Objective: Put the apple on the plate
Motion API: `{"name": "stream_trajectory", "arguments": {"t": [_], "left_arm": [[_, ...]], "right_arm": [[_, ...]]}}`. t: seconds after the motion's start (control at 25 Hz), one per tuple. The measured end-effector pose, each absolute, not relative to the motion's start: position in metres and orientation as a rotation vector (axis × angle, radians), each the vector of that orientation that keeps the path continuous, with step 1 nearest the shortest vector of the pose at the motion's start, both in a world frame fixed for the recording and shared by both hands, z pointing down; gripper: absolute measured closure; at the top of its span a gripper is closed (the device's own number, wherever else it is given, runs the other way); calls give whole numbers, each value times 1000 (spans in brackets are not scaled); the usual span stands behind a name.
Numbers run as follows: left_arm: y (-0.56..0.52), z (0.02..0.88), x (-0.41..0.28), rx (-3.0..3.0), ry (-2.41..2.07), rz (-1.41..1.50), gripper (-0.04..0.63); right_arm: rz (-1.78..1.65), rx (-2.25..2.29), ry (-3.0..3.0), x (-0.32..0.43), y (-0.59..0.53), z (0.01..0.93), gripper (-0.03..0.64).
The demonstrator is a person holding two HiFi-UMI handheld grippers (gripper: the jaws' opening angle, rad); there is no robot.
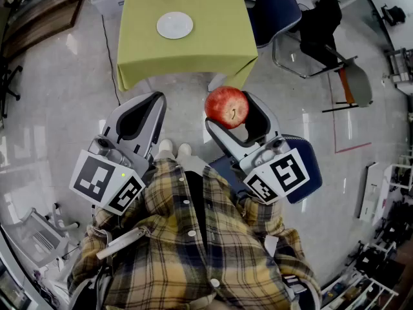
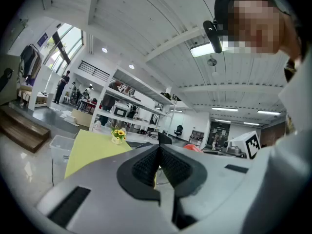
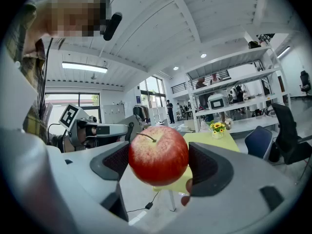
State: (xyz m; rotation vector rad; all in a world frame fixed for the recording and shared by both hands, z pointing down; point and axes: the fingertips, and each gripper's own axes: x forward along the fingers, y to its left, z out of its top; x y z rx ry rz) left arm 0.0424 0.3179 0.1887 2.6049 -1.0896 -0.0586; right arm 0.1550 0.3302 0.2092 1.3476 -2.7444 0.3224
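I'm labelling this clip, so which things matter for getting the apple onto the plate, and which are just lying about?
Job: apple, gripped in the right gripper; white plate on the green table.
Just around: left gripper, shut and empty; flower pot; blue chair.

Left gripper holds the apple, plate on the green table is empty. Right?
No, the right gripper holds the apple, as the right gripper view shows; the left gripper is shut on nothing. The plate on the green table is empty.
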Motion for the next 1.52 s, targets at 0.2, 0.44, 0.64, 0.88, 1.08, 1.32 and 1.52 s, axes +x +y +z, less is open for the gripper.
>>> {"name": "stream_trajectory", "arguments": {"t": [0.2, 0.44, 0.64, 0.88, 1.08, 1.32, 1.52], "left_arm": [[318, 193, 41, 2603, -1096, -62, 588], [319, 197, 37, 2593, -1122, -71, 588], [324, 198, 34, 2580, -1143, -77, 588], [323, 199, 28, 2554, -1189, -81, 587], [322, 200, 27, 2546, -1199, -75, 588], [300, 210, 16, 2541, -1175, -73, 588], [271, 214, 7, 2539, -1147, -59, 588]], "right_arm": [[319, 1341, -2743, 154, 330, 213, 239], [332, 1347, -2749, 155, 330, 218, 239], [340, 1329, -2758, 155, 332, 217, 239], [361, 1292, -2764, 154, 332, 220, 239], [366, 1273, -2766, 151, 330, 220, 239], [391, 1292, -2748, 140, 311, 230, 239], [405, 1306, -2731, 130, 282, 233, 239]]}}
